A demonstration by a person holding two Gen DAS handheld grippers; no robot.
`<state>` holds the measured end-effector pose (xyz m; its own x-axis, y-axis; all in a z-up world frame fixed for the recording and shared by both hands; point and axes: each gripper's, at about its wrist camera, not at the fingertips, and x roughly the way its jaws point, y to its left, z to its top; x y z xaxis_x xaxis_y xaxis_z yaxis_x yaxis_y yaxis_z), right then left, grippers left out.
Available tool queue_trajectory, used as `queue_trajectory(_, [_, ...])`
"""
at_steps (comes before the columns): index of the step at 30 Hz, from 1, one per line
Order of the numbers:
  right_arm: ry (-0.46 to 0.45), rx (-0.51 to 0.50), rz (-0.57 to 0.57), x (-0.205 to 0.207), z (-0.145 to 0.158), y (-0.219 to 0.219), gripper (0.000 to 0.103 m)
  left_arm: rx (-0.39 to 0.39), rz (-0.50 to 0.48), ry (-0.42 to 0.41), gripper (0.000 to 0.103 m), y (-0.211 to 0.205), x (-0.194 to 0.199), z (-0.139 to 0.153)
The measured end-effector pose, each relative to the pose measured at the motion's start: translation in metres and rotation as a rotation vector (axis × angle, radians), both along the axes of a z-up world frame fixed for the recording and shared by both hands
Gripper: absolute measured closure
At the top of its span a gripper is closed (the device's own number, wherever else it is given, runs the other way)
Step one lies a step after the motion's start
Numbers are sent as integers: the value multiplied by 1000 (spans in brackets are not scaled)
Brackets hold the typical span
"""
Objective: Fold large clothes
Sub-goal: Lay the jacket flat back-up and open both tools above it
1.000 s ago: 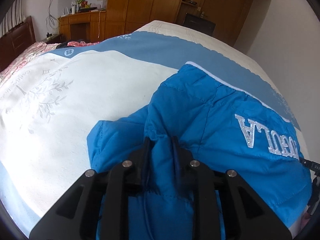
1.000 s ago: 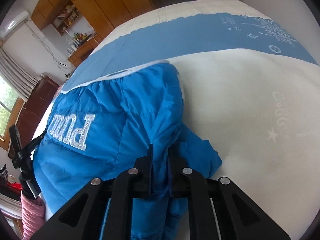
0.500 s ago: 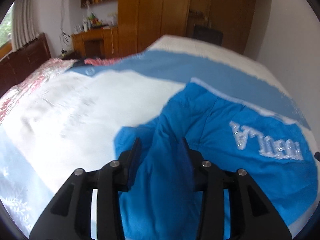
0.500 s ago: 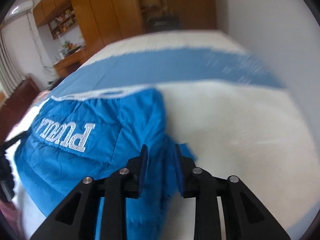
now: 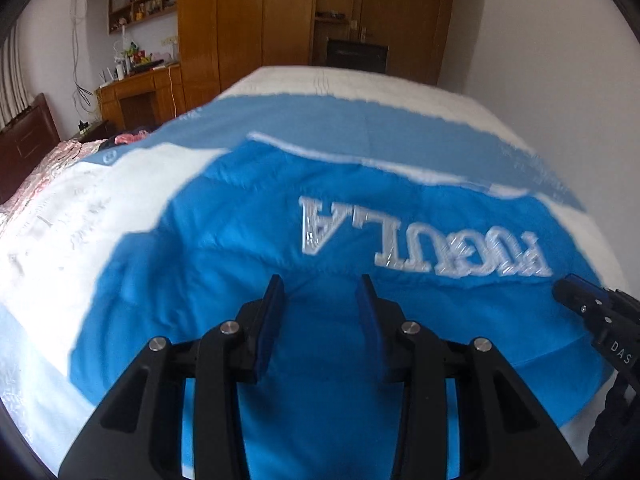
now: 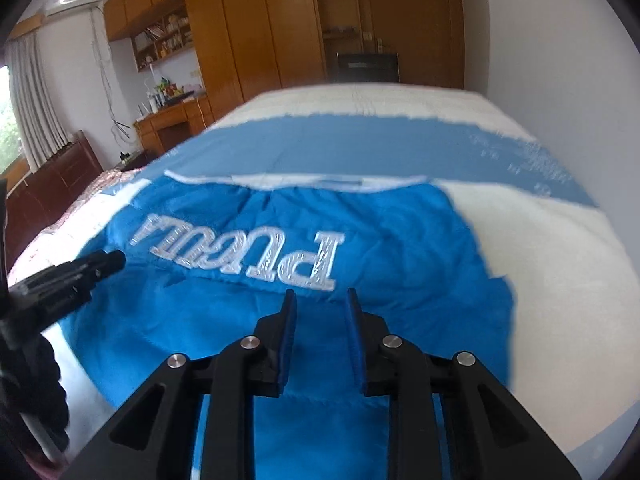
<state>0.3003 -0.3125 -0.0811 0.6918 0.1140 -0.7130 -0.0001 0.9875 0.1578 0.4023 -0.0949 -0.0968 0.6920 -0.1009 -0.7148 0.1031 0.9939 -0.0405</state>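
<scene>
A bright blue padded jacket point(image 5: 248, 248) with white embroidered lettering lies spread on the bed, back side up; it also shows in the right wrist view point(image 6: 400, 240). My left gripper point(image 5: 320, 288) is open and empty, just above the jacket's near part. My right gripper point(image 6: 318, 300) is open and empty, also just above the jacket below the lettering. The right gripper's tip shows at the right edge of the left wrist view point(image 5: 588, 300), and the left gripper's tip shows at the left of the right wrist view point(image 6: 80, 272).
The bed has a white and light blue quilt point(image 5: 80, 208), point(image 6: 560, 248). Wooden wardrobes point(image 5: 240, 20) and a desk point(image 5: 136, 88) stand at the far end. A dark headboard point(image 6: 60, 176) is at the left, a white wall point(image 6: 560, 40) at the right.
Both grippers let go of the folded-in sleeves, opened, and pulled back and up. The jacket now lies flat with its sleeves folded under or in.
</scene>
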Motion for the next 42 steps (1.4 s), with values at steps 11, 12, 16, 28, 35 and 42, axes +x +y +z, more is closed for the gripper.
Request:
queue_trajectory(11, [4, -83, 28, 5, -34, 17, 80, 58, -30, -4, 67, -5, -2, -32])
queue_trajectory(12, [1, -77, 23, 3, -32, 17, 80, 54, -27, -2, 67, -4, -1, -30])
queue_trajectory(16, [-38, -3, 50, -17, -11, 14, 80, -78, -59, 8, 64, 2, -19, -5])
queue_trajectory(28, [-20, -101, 71, -33, -32, 38, 80, -14, -133, 20, 62, -19, -41, -30])
queue_trajectory(35, [-17, -83, 75, -32, -39, 35, 80, 3, -125, 16, 62, -21, -44, -35])
queue_trajectory(42, [-18, -78, 75, -31, -40, 34, 80, 7, -127, 12, 62, -22, -44, -36])
